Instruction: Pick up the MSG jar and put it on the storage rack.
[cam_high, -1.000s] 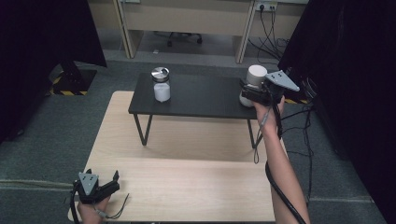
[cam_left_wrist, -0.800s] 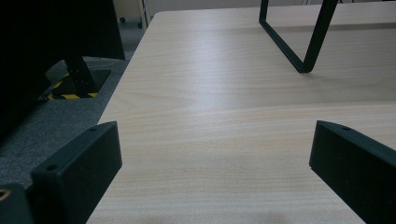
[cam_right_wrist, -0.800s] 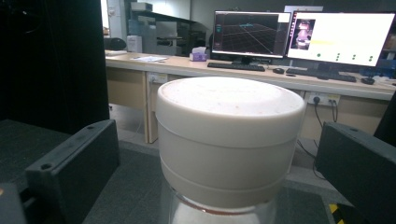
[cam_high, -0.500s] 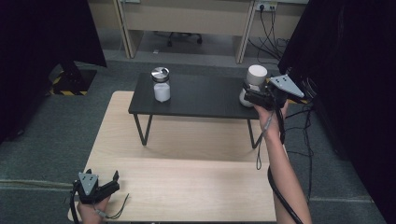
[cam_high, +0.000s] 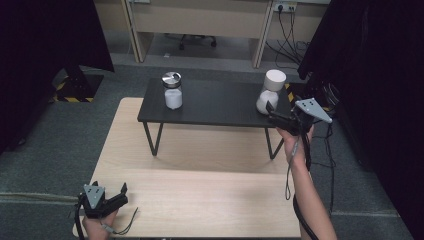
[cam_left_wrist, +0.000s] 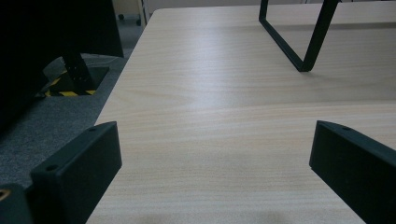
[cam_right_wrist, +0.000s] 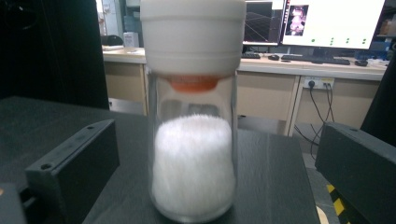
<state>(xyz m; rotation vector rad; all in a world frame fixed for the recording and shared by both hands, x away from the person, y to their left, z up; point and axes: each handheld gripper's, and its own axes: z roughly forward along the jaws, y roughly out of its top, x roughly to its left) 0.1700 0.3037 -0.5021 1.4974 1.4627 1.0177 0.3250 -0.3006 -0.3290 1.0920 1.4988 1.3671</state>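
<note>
A glass jar (cam_high: 270, 93) with a white lid and white powder stands upright at the right end of the low black table (cam_high: 220, 105). In the right gripper view this jar (cam_right_wrist: 194, 140) rises just ahead, between the two jaws, and neither jaw touches it. My right gripper (cam_high: 272, 111) is open at the table's near right edge, pointing at the jar. A second jar (cam_high: 171, 90) with a metal lid stands at the left end. My left gripper (cam_high: 121, 193) rests open at the wooden table's (cam_high: 200, 200) near left corner, with nothing between its jaws (cam_left_wrist: 212, 140).
The black table's legs (cam_left_wrist: 303, 46) stand on the wooden table ahead of the left gripper. Dark curtains hang on both sides. Desks with monitors (cam_right_wrist: 327, 23) and cables line the back wall. A yellow-black striped base (cam_high: 67, 90) sits on the floor at left.
My right gripper has drawn back from beside the white-lidded jar toward the black table's near right edge. The jar stays put and the left gripper is still.
</note>
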